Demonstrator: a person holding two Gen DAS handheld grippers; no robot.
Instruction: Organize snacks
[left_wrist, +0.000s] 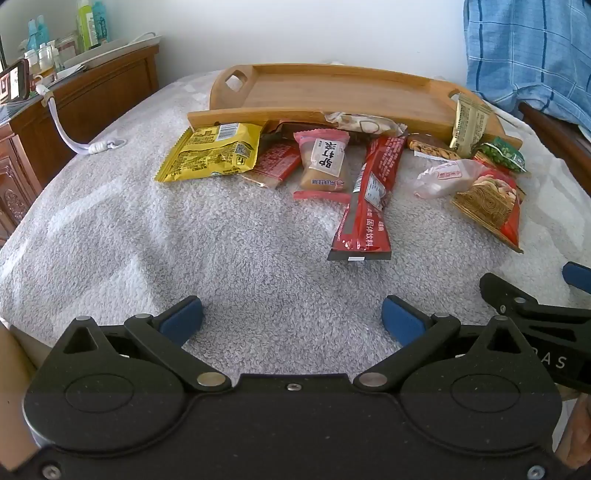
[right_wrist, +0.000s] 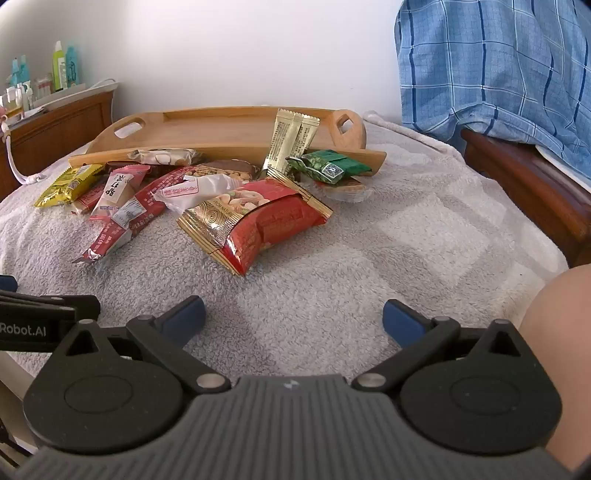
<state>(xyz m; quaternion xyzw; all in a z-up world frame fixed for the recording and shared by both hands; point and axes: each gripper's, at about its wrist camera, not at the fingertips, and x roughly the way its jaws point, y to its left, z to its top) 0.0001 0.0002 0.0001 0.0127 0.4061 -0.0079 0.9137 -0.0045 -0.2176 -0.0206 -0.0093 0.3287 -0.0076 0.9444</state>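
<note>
Nearest in, the left gripper (left_wrist: 291, 319) hangs over bare grey blanket (left_wrist: 221, 258) with its jaws spread wide and nothing between them. The right gripper (right_wrist: 293, 317) sits just beside it, jaws equally wide apart and empty.

Further out comes the snack pile, lying loose along the near edge of the wooden tray (left_wrist: 258, 116). The nearest pieces are one long red stick sachet (left_wrist: 364, 206) and one red-and-gold nut bag (right_wrist: 255, 221). Behind them I count one white-pink wrapped cake (left_wrist: 443, 177), one pink pastry pack (left_wrist: 323, 162), one flat red bar (left_wrist: 271, 164), one yellow bag (left_wrist: 210, 151), one green packet (right_wrist: 328, 168) and one clear-wrapped nut bar (left_wrist: 432, 146). One pale wrapped roll (left_wrist: 365, 123) rests on the tray's near rim, and gold sachets (right_wrist: 293, 142), two by my count, lean upright against that rim near its right corner. Something dark is tucked under the rim, so my count is only rough.

The tray bed at the far side looks bare, so I'd judge that sorting hasn't started.

The risks I see are these. The wrappers are slick and puffy, so a pinch on an edge could slip. The packs overlap, so lifting one may drag its neighbour along. The blanket is soft, so a low approach could snag the pile. A nudge at the rim could topple the leaning sachets.
</note>
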